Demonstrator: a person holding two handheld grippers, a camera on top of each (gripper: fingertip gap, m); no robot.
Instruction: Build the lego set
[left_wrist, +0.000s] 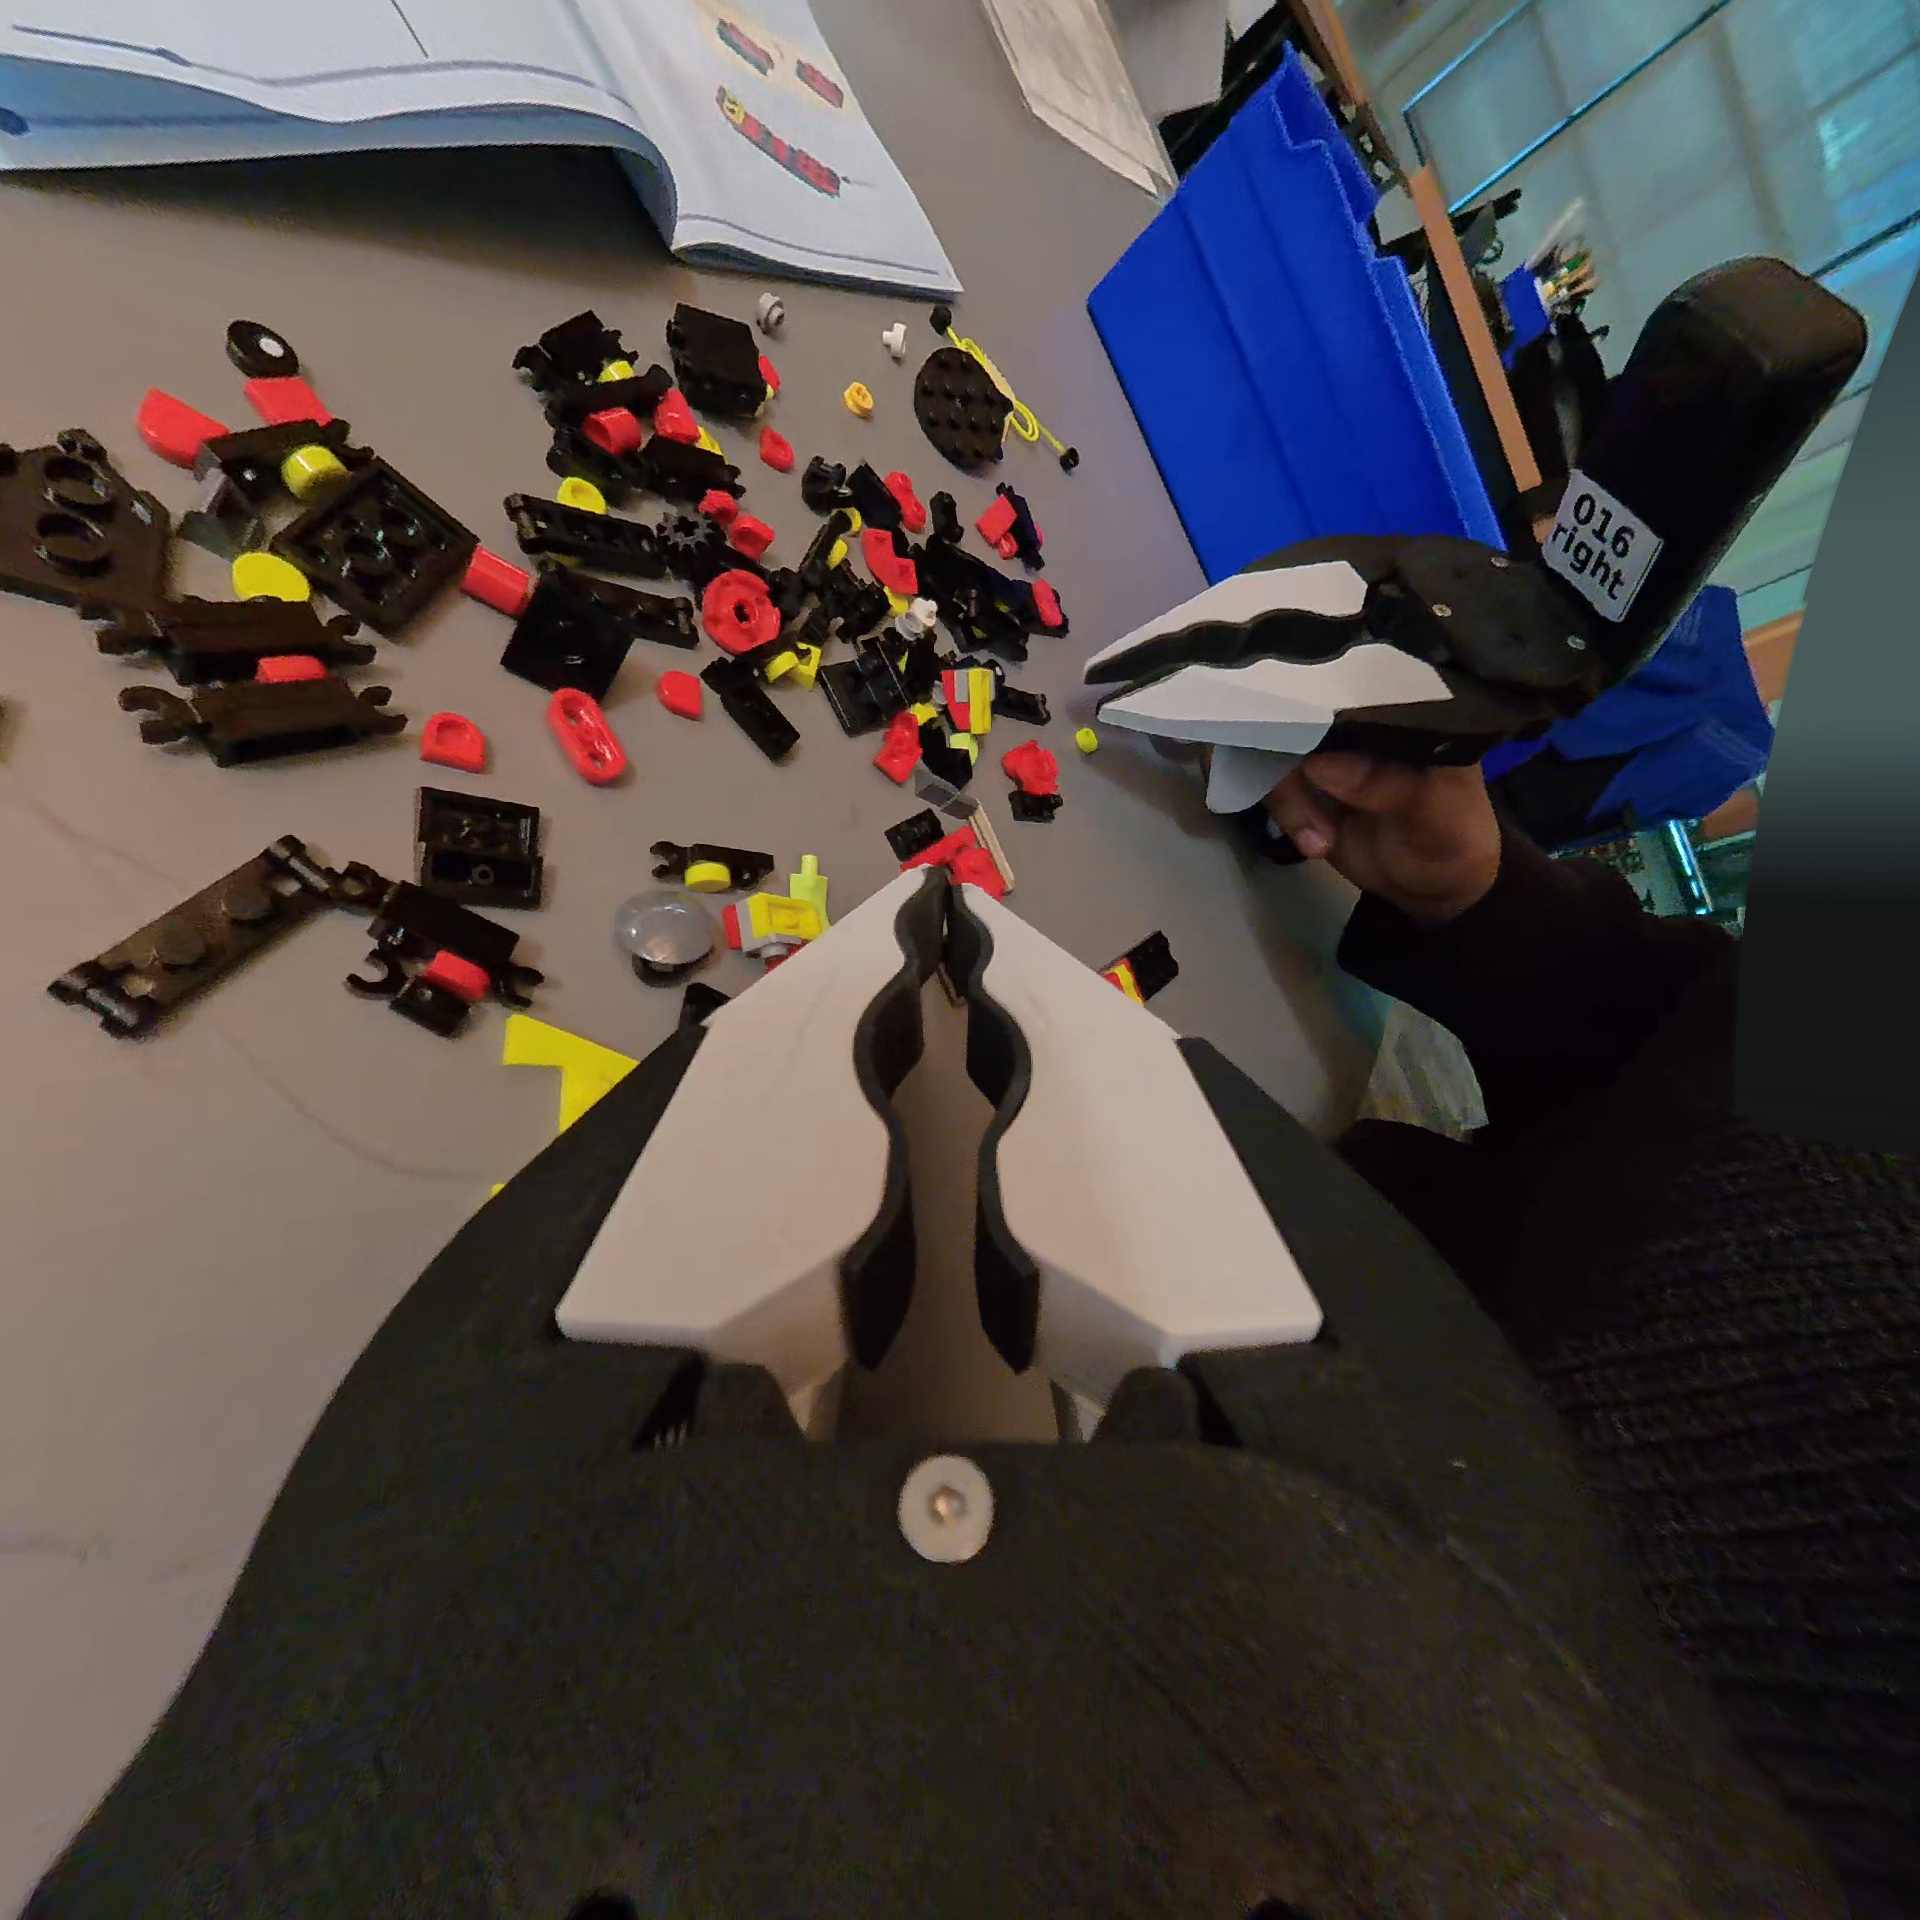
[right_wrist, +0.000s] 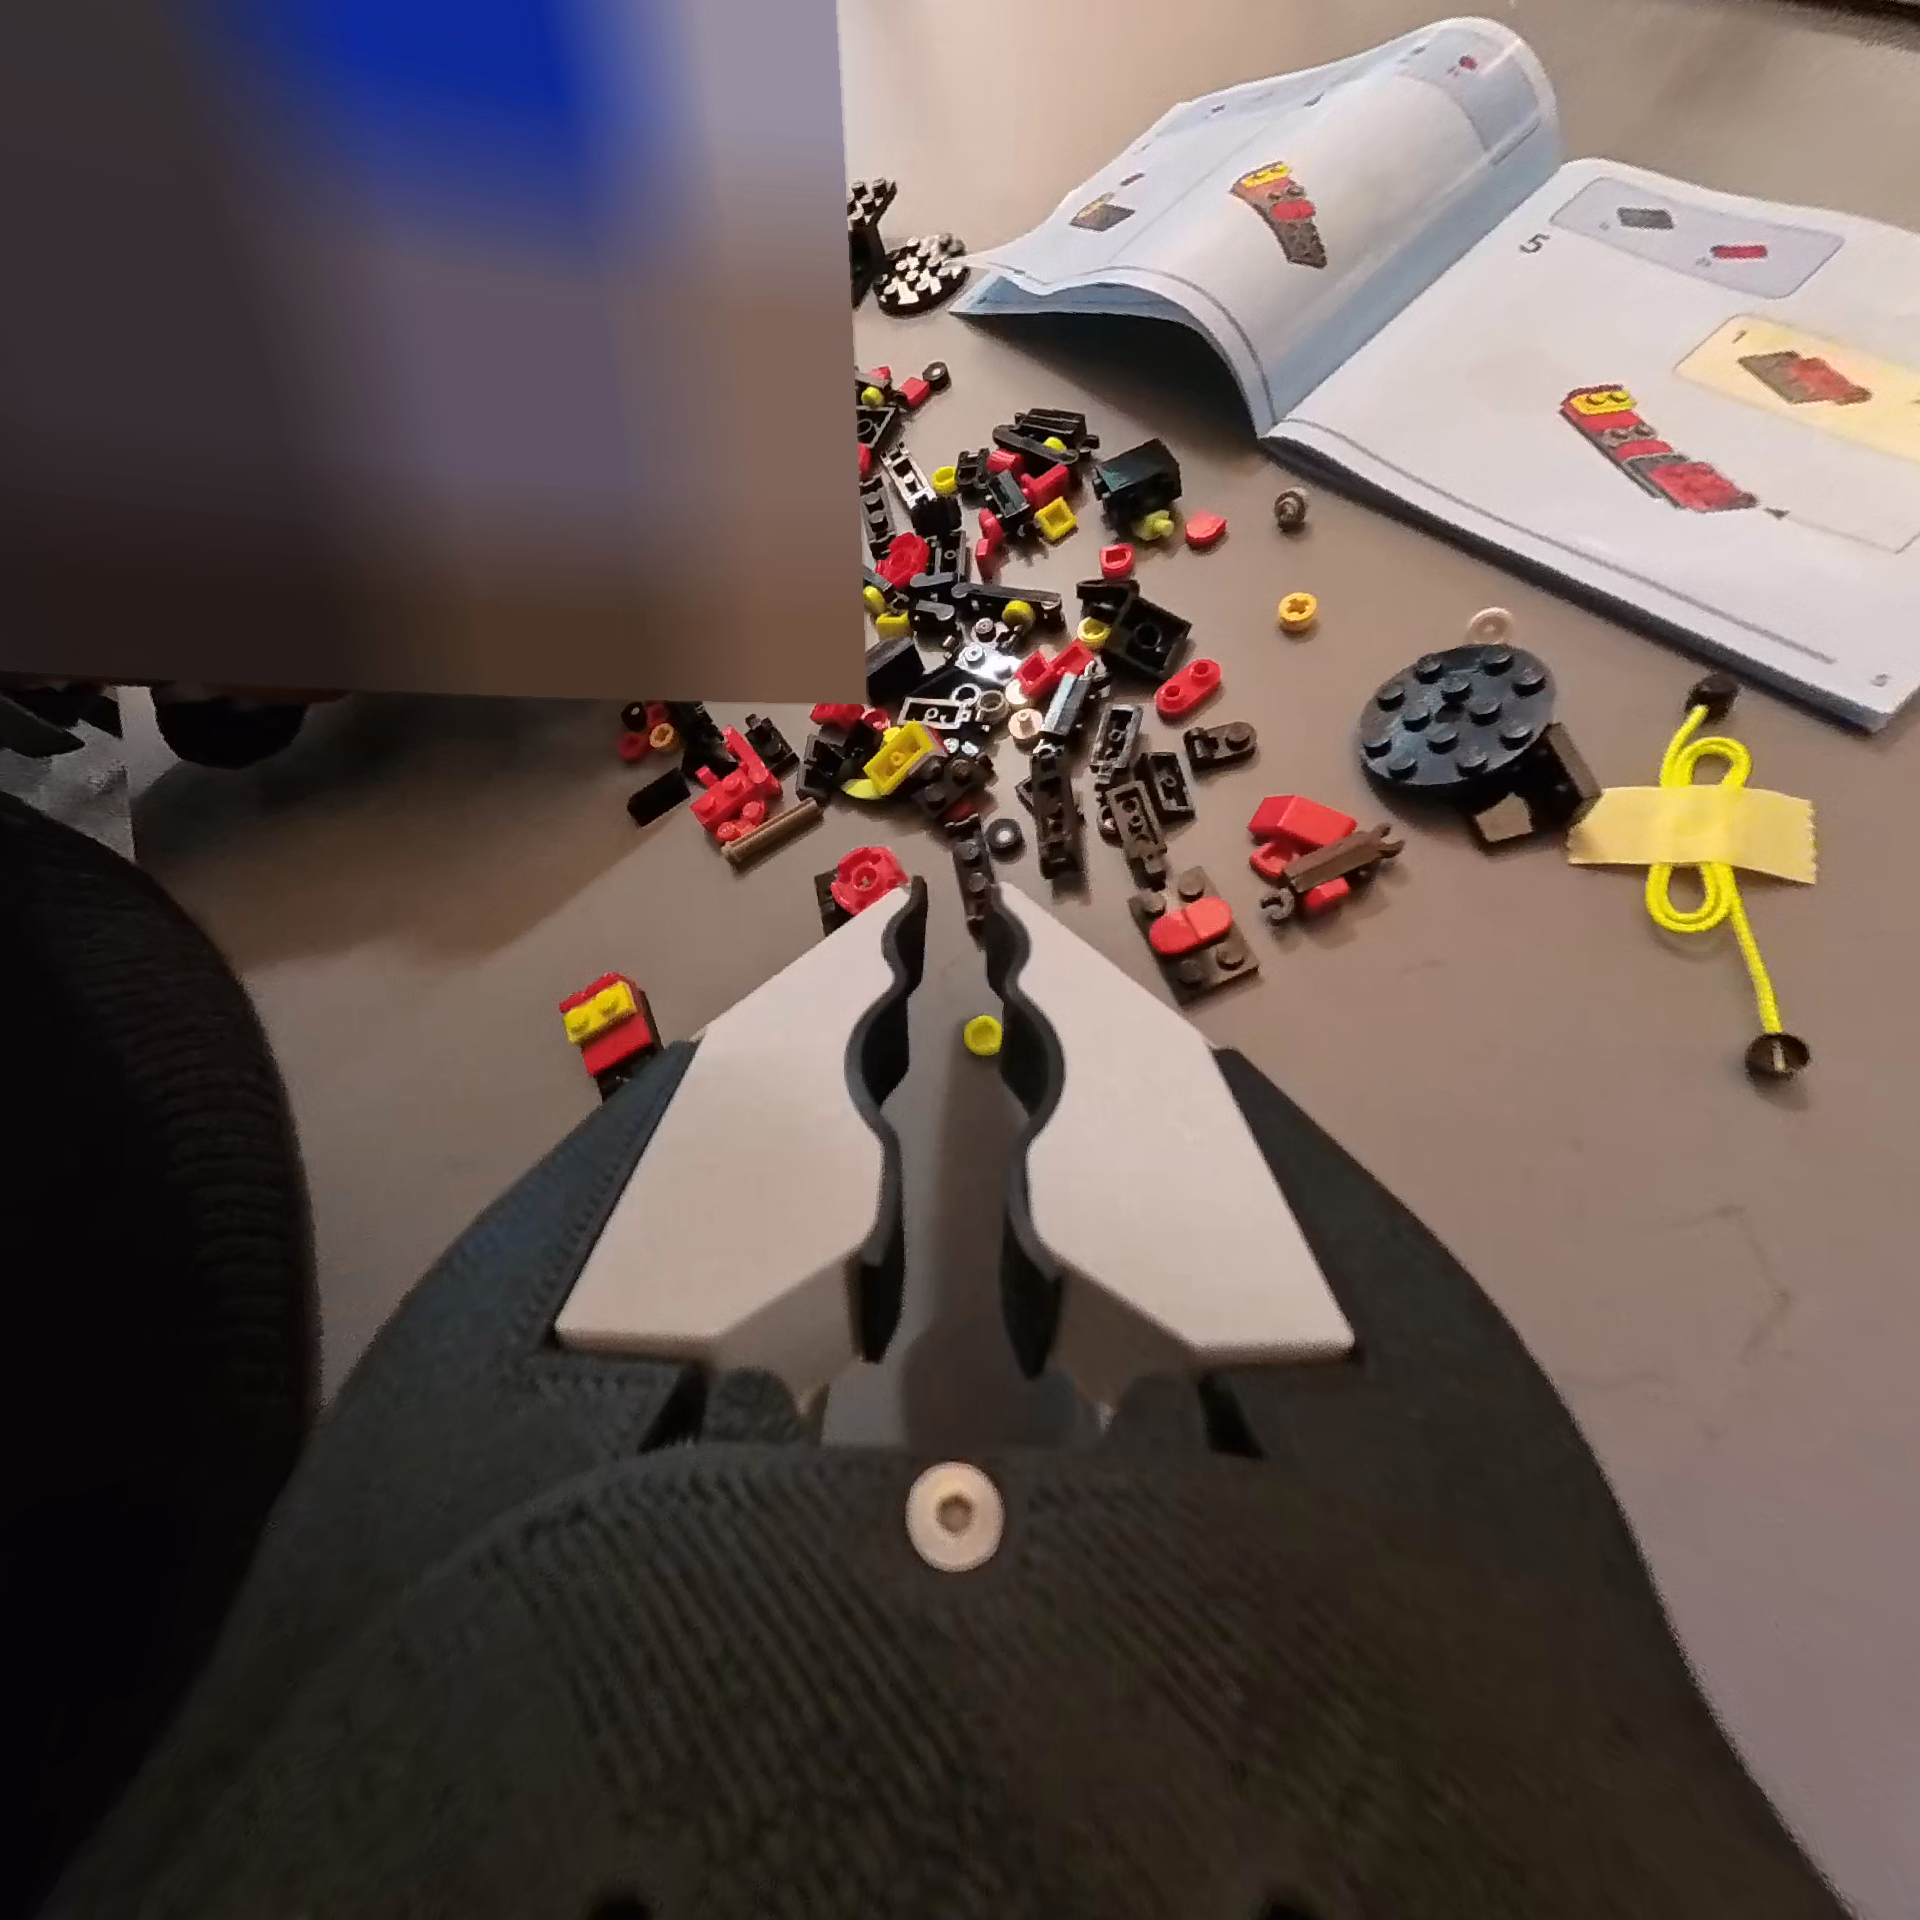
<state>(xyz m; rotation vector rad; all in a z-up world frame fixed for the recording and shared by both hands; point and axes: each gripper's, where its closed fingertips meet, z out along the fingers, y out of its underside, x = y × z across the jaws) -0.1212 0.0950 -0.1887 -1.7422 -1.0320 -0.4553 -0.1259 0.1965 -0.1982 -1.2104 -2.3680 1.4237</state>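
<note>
Many loose red, black and yellow lego pieces (left_wrist: 727, 613) lie scattered on the grey table (left_wrist: 260, 1299); they also show in the right wrist view (right_wrist: 1039, 707). My left gripper (left_wrist: 940, 888) is at the near edge of the pile with its tips pressed together; I see no piece in it. My right gripper (right_wrist: 958, 902) is a little open and empty, low over the table. A small yellow round stud (right_wrist: 982, 1034) lies on the table between its fingers, and a black strip plate (right_wrist: 971, 883) lies at its tips. The right gripper also shows in the left wrist view (left_wrist: 1099, 694), just above the stud (left_wrist: 1086, 740).
An open instruction booklet (right_wrist: 1455, 343) lies at the far side of the table, also in the left wrist view (left_wrist: 520, 94). A round black plate (right_wrist: 1455, 717) and a yellow cord under tape (right_wrist: 1694, 821) lie to the right. A blue bin (left_wrist: 1278, 353) stands beyond the pile. Spacing between my two grippers at the tips: around 11 cm.
</note>
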